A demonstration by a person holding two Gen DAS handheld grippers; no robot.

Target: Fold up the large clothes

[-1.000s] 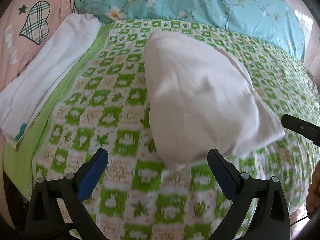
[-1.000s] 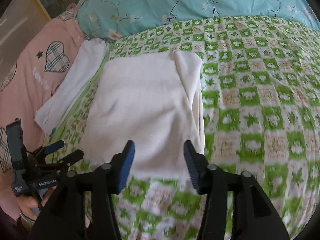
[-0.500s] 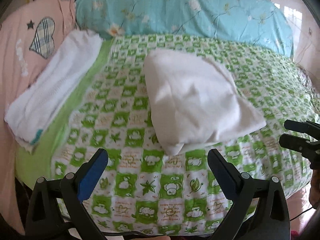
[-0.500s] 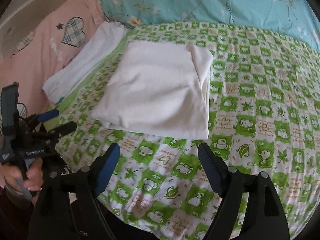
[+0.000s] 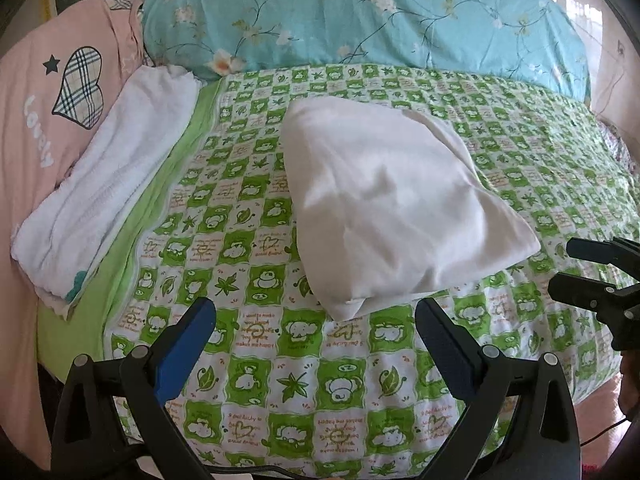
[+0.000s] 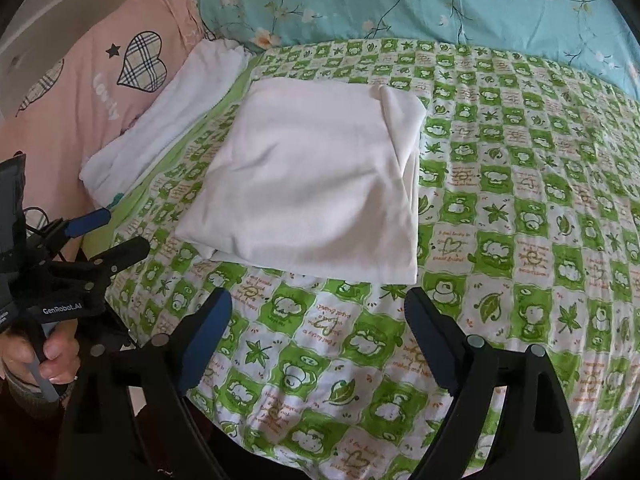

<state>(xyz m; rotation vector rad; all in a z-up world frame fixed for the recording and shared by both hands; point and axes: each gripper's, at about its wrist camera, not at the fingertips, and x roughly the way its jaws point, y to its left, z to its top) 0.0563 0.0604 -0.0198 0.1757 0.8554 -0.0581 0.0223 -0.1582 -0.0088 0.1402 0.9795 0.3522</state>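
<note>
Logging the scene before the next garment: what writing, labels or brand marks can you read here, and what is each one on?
"Lovely": white letters on the pink pillow, beside its plaid heart.
"GenRobot.AI": white print on the left claw's black body, seen from the right wrist.
Orange script on the green checked bedsheet: bits read "I want to make you happy"; the rest is too small or upside down.
Folded white garment: no text visible.

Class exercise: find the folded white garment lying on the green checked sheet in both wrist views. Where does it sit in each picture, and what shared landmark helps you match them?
Left wrist view: the folded white garment lies centre, slightly right, beyond the open jaws.
Right wrist view: the garment lies centre, slightly left, squarer in outline.
Shared landmark: the rolled white towel lies left of it in both.
</note>
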